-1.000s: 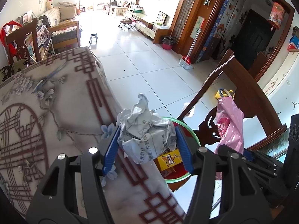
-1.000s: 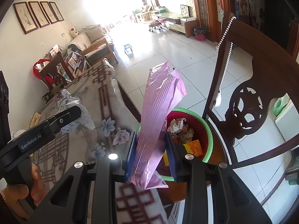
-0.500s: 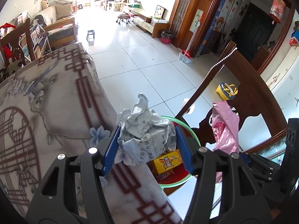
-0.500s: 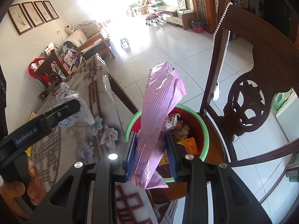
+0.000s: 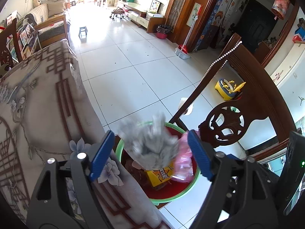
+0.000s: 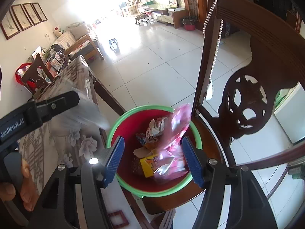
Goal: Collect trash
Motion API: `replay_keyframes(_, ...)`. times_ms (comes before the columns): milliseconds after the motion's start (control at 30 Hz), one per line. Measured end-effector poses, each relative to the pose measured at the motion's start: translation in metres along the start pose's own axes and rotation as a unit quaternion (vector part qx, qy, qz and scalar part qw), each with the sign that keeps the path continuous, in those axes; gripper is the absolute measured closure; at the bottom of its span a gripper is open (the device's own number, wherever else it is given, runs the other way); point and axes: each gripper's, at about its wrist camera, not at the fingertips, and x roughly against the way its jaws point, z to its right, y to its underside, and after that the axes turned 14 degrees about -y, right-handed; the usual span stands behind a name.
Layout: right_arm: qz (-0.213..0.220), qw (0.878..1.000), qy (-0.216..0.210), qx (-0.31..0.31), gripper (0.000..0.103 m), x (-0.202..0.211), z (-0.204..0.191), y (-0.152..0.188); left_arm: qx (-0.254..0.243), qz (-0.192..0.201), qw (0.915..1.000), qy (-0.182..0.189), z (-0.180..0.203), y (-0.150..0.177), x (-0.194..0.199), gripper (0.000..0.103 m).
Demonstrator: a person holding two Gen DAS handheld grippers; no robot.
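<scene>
Two black handheld grippers: the left gripper and right gripper each have ribbed blue pads lining the jaws, silver screws on angular black frames; white "GenRobot.AI" lettering marks the left one's side.

The basin is red inside with a green rim. In it lie a yellow box and a pink wrapper. Above it blurs a grey paper ball. Beside the basin, the tablecloth is beige with maroon latticework and pale flowers.

A home's living room (tiled): sofa, framed pictures, carved chair.
</scene>
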Motion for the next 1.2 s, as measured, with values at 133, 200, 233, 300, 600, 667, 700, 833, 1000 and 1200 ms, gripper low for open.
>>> replay_keyframes(133, 0.001, 1.0, 0.003, -0.003, 0.038, 0.008, -0.005, 0.007, -0.004, 0.007, 0.9999, 0.011, -0.001, 0.003, 0.008, 0.016)
replay_keyframes(200, 0.006, 1.0, 0.004, -0.006, 0.033, 0.015, -0.008, 0.01, -0.003, 0.012, 0.9998, 0.017, -0.002, 0.005, 0.015, 0.009)
replay_keyframes(233, 0.01, 1.0, 0.005, -0.006, 0.033, 0.02, -0.011, 0.013, -0.003, 0.015, 0.9997, 0.019, -0.003, 0.006, 0.018, 0.008)
replay_keyframes(300, 0.017, 1.0, 0.009, -0.003, 0.031, 0.027, -0.016, 0.016, -0.004, 0.018, 0.9995, 0.026, -0.006, 0.009, 0.026, 0.006)
replay_keyframes(600, 0.065, 0.997, 0.032, 0.006, 0.018, 0.06, -0.062, 0.044, -0.029, 0.061, 0.9977, 0.008, -0.043, 0.033, 0.083, 0.005)
replay_keyframes(667, 0.077, 0.996, 0.033, 0.014, 0.018, 0.065, -0.077, 0.051, -0.028, 0.069, 0.9972, 0.006, -0.057, 0.04, 0.097, 0.005)
replay_keyframes(700, 0.087, 0.995, 0.034, 0.022, 0.015, 0.069, -0.089, 0.057, -0.025, 0.077, 0.9967, 0.005, -0.066, 0.045, 0.105, 0.005)
replay_keyframes(833, 0.125, 0.99, 0.037, 0.047, 0.007, 0.08, -0.126, 0.074, -0.015, 0.105, 0.9943, -0.004, -0.097, 0.06, 0.133, 0.005)
replay_keyframes(1000, 0.157, 0.985, 0.034, 0.067, 0.007, 0.087, -0.168, 0.092, -0.002, 0.136, 0.9906, -0.017, -0.137, 0.078, 0.163, 0.005)
replay_keyframes(1200, 0.255, 0.963, 0.036, 0.083, 0.007, 0.108, -0.208, 0.113, 0.016, 0.188, 0.9811, -0.045, -0.179, 0.099, 0.197, 0.005)
